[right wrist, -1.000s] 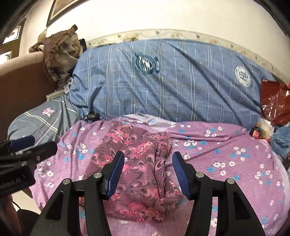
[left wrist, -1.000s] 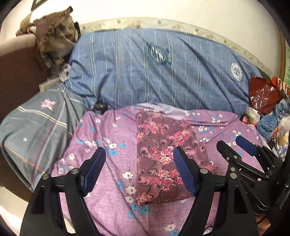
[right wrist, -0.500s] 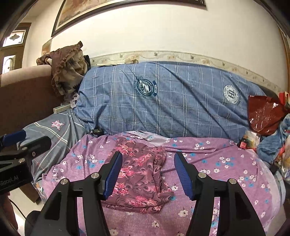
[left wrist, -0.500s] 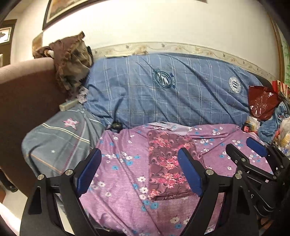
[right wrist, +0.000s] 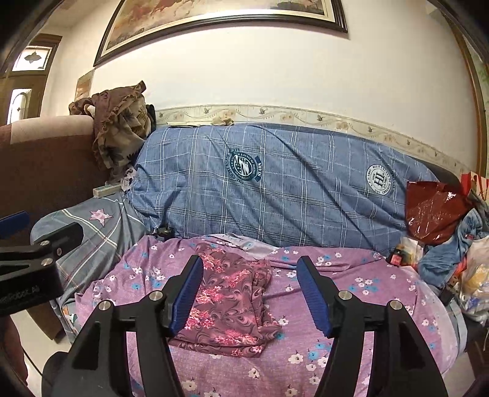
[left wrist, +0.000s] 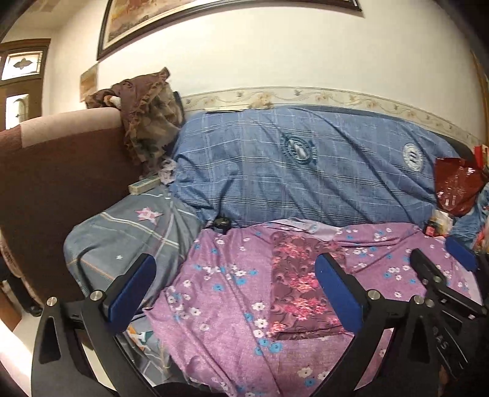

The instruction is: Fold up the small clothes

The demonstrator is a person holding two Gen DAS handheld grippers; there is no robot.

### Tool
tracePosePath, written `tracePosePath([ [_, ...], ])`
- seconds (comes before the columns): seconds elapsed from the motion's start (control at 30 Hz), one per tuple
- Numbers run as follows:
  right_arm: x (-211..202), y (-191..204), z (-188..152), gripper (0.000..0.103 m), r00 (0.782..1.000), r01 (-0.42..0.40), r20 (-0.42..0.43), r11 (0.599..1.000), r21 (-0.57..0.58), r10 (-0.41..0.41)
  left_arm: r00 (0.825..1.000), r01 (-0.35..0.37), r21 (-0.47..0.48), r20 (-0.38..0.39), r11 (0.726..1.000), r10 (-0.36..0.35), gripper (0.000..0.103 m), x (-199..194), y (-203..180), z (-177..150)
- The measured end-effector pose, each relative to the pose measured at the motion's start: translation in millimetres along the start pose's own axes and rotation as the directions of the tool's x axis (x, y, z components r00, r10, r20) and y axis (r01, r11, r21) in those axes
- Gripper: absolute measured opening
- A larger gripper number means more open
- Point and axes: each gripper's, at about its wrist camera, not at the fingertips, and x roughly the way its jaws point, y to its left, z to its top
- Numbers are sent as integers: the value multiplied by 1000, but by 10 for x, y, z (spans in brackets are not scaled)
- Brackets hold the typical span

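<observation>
While both grippers' jaws open empty, the folded garment (right wrist: 232,302) lies apart.

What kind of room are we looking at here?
Most likely a lived-in room at home, a bedroom or sitting room: a bed or couch under a flowered purple sheet, a big blue checked cushion against the wall, and a framed picture above.

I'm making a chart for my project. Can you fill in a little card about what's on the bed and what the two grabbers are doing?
Garment: maroon floral cloth, folded, lying flat
Surface: purple flowered bedsheet
Behind: blue plaid quilt
Left gripper: jaws opening, nothing between them
Right gripper: jaws opening, holding nothing, above the cloth
Right side: red plastic bag
</observation>
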Motion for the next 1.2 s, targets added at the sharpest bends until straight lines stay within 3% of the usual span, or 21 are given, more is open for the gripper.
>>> tracePosePath([
  [0.17, -33, -20, -1, 69, 1000, 17, -1, 1000, 3, -17, 998, -67, -13, 10, 998, 67, 103, 22, 12, -18],
  [0.33, -35, -63, 12, 74, 1000, 30, -2, 999, 15, -30, 997, -78, -16, 1, 997, 79, 103, 74, 17, -41],
  [0.6, -63, -52, 30, 100, 999, 29, 26, 999, 12, -30, 997, -74, -29, -4, 997, 74, 103, 154, 28, -59],
  [0.8, -61, -12, 56, 103, 1000, 11, 22, 1000, 12, -11, 997, -79, -27, -12, 997, 78, 103, 199, 41, -75],
  [1.2, -42, -29, 35, 103, 998, 62, 2, 998, 23, -62, 997, -75, -51, -3, 996, 75, 103, 195, 92, -85],
])
